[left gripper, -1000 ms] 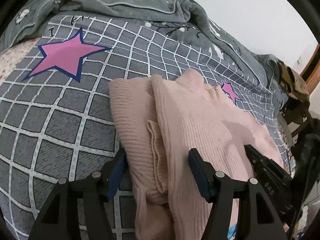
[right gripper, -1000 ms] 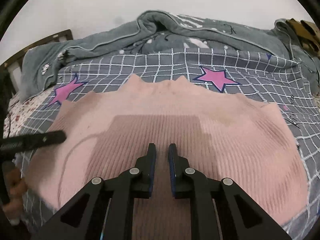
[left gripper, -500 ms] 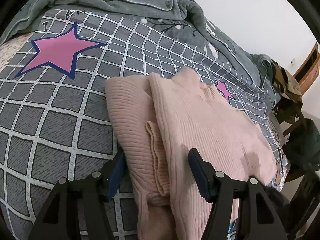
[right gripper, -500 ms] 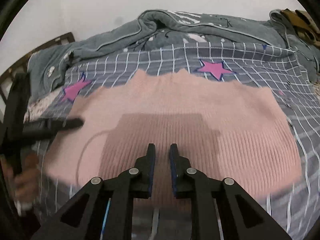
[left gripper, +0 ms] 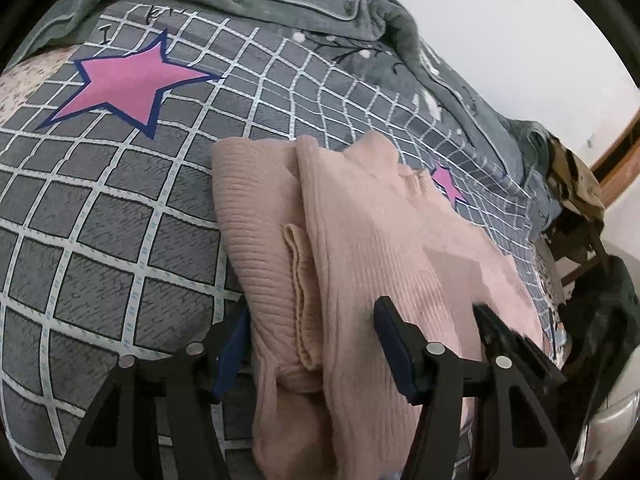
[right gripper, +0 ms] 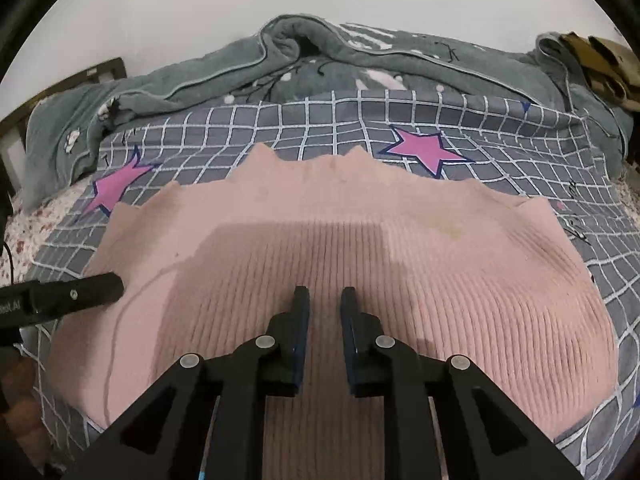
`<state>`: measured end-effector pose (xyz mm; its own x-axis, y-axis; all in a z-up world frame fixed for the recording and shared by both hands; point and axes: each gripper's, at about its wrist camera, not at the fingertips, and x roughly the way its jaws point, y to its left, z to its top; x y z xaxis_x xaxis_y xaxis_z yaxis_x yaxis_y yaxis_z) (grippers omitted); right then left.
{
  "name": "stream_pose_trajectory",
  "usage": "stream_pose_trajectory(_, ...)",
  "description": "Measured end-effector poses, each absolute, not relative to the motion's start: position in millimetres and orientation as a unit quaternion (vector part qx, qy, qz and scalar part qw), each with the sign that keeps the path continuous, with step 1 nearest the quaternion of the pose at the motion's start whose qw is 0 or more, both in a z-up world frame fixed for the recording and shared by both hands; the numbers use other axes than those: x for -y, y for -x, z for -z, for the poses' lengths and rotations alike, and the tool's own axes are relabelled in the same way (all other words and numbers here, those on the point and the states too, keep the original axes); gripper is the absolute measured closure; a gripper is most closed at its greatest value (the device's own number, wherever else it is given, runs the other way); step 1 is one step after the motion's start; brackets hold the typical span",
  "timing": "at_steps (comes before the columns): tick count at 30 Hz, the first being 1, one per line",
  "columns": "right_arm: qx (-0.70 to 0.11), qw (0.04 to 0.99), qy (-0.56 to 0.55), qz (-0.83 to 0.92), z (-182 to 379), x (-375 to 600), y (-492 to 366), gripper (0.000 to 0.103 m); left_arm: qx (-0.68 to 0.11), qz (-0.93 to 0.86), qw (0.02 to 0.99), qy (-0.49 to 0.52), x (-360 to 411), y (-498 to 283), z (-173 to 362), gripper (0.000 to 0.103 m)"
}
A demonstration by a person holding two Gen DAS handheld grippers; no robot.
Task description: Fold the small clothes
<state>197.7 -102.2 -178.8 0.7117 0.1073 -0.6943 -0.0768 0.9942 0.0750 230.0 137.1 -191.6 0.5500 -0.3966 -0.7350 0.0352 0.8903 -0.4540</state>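
Observation:
A pink ribbed sweater (left gripper: 360, 240) lies flat on the grey checked bedsheet (left gripper: 120, 220), with one sleeve folded in over its left side. My left gripper (left gripper: 312, 320) straddles that folded left edge low down. Its jaws are closing with the fabric between them, and the pads do not press on it. My right gripper (right gripper: 325, 300) sits low over the middle of the sweater (right gripper: 360, 240), its jaws a narrow gap apart with nothing pinched between them. Its fingers (left gripper: 496, 332) show blurred at the right of the left wrist view.
A crumpled grey blanket (right gripper: 280, 68) runs along the far side of the bed under a white wall. Pink stars (right gripper: 424, 148) mark the sheet. A brown garment (left gripper: 576, 184) hangs on a wooden chair at the right. One of the left gripper's fingers (right gripper: 92, 292) lies at the sweater's left edge.
The right gripper drew back past the sweater's near edge half a second ago and has come forward over its middle again, jaws a touch wider. The left gripper stays in place.

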Motion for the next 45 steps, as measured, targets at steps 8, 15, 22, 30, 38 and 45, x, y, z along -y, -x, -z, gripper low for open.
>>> stream_pose_trajectory(8,-0.414,0.900,-0.021,-0.135,175,122,-143,0.086,-0.468,0.076,0.846,0.243,-135,-236,186,0.079)
stream_pose_trajectory(15,-0.390,0.900,-0.081,-0.178,161,185,-128,0.085,-0.457,0.050,0.855,0.242,-111,-234,139,0.081)
stream_pose_trajectory(22,-0.374,0.907,-0.132,-0.143,151,252,-142,0.085,-0.435,0.070,0.870,0.221,-40,-237,85,0.081)
stream_pose_trajectory(30,-0.384,0.905,-0.158,-0.088,159,326,-124,0.082,-0.458,0.137,0.863,0.166,87,-244,92,0.081)
stream_pose_trajectory(38,-0.394,0.903,-0.144,-0.088,164,344,-109,0.082,-0.511,0.180,0.832,0.118,152,-247,132,0.072)
stream_pose_trajectory(45,-0.363,0.907,-0.154,-0.149,141,330,-122,0.071,-0.447,0.159,0.869,0.141,94,-237,93,0.039)
